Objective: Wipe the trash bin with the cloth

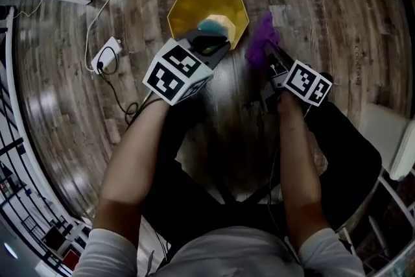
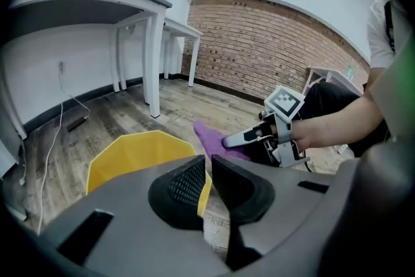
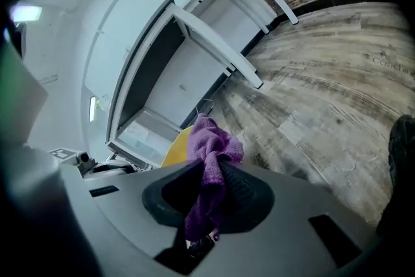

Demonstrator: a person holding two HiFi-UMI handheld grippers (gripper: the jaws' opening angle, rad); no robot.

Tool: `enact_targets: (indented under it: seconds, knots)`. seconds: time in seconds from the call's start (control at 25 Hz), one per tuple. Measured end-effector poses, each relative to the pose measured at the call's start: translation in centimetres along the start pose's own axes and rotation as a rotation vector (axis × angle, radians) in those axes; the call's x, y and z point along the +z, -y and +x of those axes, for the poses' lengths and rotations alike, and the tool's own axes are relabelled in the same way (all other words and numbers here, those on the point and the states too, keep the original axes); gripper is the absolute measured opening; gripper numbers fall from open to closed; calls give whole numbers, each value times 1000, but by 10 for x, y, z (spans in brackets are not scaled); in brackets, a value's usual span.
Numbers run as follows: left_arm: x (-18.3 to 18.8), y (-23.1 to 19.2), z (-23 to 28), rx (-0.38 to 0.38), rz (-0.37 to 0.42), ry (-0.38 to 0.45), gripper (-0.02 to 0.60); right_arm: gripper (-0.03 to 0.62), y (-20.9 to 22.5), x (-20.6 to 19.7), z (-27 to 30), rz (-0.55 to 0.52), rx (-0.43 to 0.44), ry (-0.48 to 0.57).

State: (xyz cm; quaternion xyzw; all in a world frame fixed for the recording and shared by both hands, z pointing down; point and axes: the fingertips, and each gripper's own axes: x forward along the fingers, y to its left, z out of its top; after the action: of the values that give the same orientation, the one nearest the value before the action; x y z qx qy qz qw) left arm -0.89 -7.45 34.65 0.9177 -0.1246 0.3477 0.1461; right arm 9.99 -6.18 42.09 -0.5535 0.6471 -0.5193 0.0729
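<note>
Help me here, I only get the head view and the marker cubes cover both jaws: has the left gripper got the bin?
Observer: Yes, the left gripper is shut on the rim of the yellow trash bin.
Operator: And the right one?
Observer: The right gripper is shut on the purple cloth, which bunches above its jaws.
Operator: Cloth on the bin yet?
Observer: Unclear; the left gripper view shows it just right of the rim.

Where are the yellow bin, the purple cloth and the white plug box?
yellow bin [image 1: 194,6]: head view, its inside wall.
purple cloth [image 1: 261,42]: head view, the bunched middle.
white plug box [image 1: 106,55]: head view, its top face.
</note>
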Motion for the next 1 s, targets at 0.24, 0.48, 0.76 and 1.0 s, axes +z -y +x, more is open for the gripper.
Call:
enact_targets:
  seconds: [0.24, 0.48, 0.76, 1.0]
  knots:
    - [1, -47, -20, 49, -375, -92, 7, 64, 21, -13, 1, 69, 1, -20]
    - [-19, -43, -11, 109, -494, -23, 6, 64, 18, -18, 2, 66, 46, -37]
    - [-28, -14, 23, 7, 35, -231, 23, 64, 22, -21, 12, 79, 103, -46]
    - [-60, 2, 33, -66, 115, -346, 98, 64, 12, -25, 27, 74, 184, -35]
